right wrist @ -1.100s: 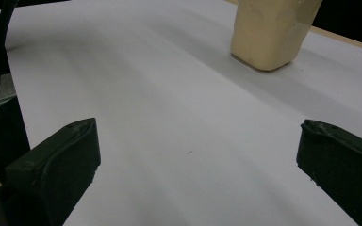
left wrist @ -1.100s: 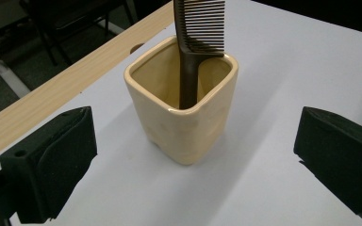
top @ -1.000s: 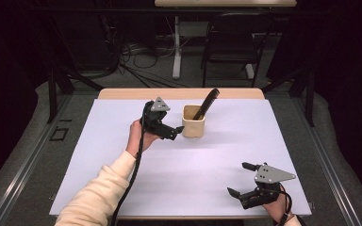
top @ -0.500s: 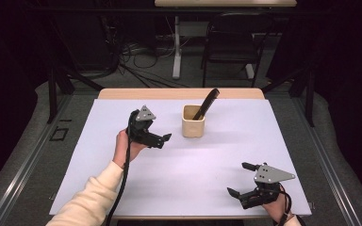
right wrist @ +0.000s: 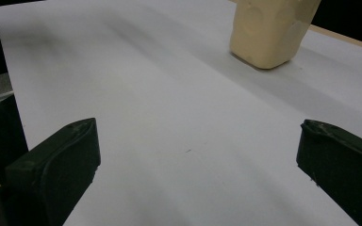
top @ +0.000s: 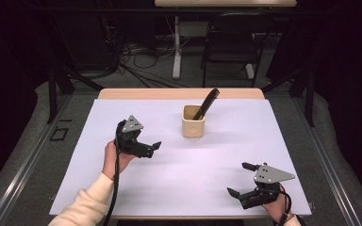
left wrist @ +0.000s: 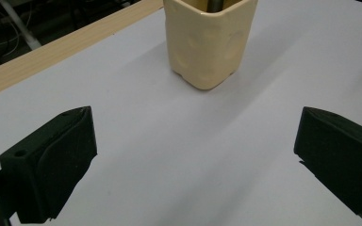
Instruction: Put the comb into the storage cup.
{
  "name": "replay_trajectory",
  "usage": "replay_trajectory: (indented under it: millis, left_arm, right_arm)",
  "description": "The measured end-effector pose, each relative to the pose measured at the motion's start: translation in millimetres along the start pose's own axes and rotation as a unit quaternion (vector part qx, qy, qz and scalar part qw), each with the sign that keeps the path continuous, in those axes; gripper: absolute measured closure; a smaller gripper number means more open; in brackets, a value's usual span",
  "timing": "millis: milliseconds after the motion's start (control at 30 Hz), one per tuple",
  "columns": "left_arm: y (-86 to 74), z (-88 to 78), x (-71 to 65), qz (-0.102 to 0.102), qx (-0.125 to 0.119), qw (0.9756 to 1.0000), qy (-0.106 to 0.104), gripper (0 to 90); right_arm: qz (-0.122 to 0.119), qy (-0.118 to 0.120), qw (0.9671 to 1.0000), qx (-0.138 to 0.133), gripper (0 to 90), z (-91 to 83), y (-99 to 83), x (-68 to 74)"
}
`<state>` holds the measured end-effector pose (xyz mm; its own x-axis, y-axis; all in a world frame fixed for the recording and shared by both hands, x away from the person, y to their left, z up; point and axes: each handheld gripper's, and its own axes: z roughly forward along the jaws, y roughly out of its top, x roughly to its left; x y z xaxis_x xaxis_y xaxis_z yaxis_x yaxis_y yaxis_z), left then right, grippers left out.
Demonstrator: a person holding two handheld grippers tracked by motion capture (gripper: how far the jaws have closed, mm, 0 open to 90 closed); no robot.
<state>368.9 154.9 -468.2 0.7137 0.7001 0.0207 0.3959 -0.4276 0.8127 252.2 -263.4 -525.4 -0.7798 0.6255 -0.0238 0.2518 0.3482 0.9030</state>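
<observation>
— What could be going wrong from here, in your opinion?

— The cream cup (top: 193,121) is standing on the white table cover (top: 273,141), toward the far edge and near the middle. A dark comb (top: 206,103) is leaning out of it, tilted to the right. I think the cup is light and top-heavy with that comb, so if a jaw is pushing its wall from the side, it may be tipping or sliding. The comb's free end is also sticking well above the rim, so a careless hand may be knocking it.

— Which gripper is nearer to it?

— The left gripper (top: 147,148). It is hovering to the left of the cup and nearer to the person, apart from it, not touching. In the left gripper view the cup (left wrist: 207,42) is sitting ahead, between the lines of the two jaws.

— And its jaws?

— They are standing wide apart and are holding nothing. The person's left hand (top: 114,157) is gripping it from below, with the forearm in a cream sleeve (top: 87,207) coming in from the bottom, and the jaws are pointing right.

— The other one?

— The right gripper (top: 244,188) is resting low near the near right corner, well apart from the cup. Its jaws are spread wide too, empty, and they are pointing left. In the right gripper view the cup (right wrist: 271,30) is showing far ahead.
</observation>
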Motion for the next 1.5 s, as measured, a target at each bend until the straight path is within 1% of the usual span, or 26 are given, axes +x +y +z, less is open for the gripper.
replay_trajectory:
  millis: [33, 100, 267, 467, 500, 633, 833, 1033, 1167, 1267, 1400, 1433, 1500]
  left_arm:
    - [-1.9, -1.2, -0.2, 0.001, 0.001, 1.0000, 0.001, 0.0]
    - [-6.1, -2.8, -0.5, -0.005, -0.002, 1.0000, -0.001, 0.0]
    - [-17.2, -4.3, -0.3, -0.012, 0.001, 0.9999, 0.003, 0.0]
    - [-29.0, -10.8, -4.7, -0.006, 0.005, 1.0000, 0.005, 0.0]
    - [-31.1, -12.2, -5.5, -0.006, 0.005, 0.9999, 0.008, 0.0]
    - [-40.7, -17.4, -8.0, -0.009, 0.005, 0.9999, 0.008, 0.0]
    - [-53.8, -22.6, -11.9, -0.008, 0.005, 0.9999, 0.012, 0.0]
    - [-64.5, -27.9, -13.6, -0.012, 0.001, 0.9998, 0.014, 0.0]
    - [-70.0, -31.1, -15.8, -0.011, 0.003, 0.9998, 0.015, 0.0]
    - [-74.0, -34.1, -18.3, -0.009, 0.001, 0.9998, 0.019, 0.0]
    - [-79.1, -37.8, -20.7, -0.006, -0.006, 0.9995, 0.031, 0.0]
    - [-80.4, -38.6, -21.6, -0.009, -0.009, 0.9994, 0.032, 0.0]
    - [-82.6, -40.5, -21.7, -0.005, -0.010, 0.9994, 0.033, 0.0]
  right_arm:
    - [0.000, 0.000, 1.0000, 0.001, 0.0, -0.1, 0.0, 0.0]
    - [-0.001, 0.000, 1.0000, 0.000, 0.0, 0.0, 0.0, 0.1]
    - [-0.002, -0.001, 1.0000, 0.002, 0.0, 0.0, -0.1, 0.1]
    - [-0.003, 0.000, 1.0000, 0.002, 0.0, -0.3, 0.0, 0.4]
    - [-0.002, 0.000, 1.0000, 0.000, 0.0, -0.1, -0.1, 0.4]
    - [-0.002, 0.000, 1.0000, -0.001, 0.0, -0.4, -0.2, 0.2]
    - [-0.002, 0.001, 1.0000, 0.000, 0.0, -0.2, -0.1, 0.4]
    - [-0.002, 0.001, 1.0000, 0.001, 0.0, -0.2, -0.1, 0.4]
    - [-0.002, 0.001, 1.0000, 0.003, 0.0, -0.4, 0.0, 0.5]
    - [-0.002, 0.002, 1.0000, 0.003, 0.0, -0.3, 0.0, 0.4]
    - [-0.002, 0.002, 1.0000, 0.003, 0.0, -0.1, 0.0, 0.4]
    - [-0.002, 0.002, 1.0000, 0.002, 0.0, -0.2, -0.1, 0.4]
    - [-0.002, 0.002, 1.0000, 0.003, 0.0, -0.1, 0.0, 0.4]
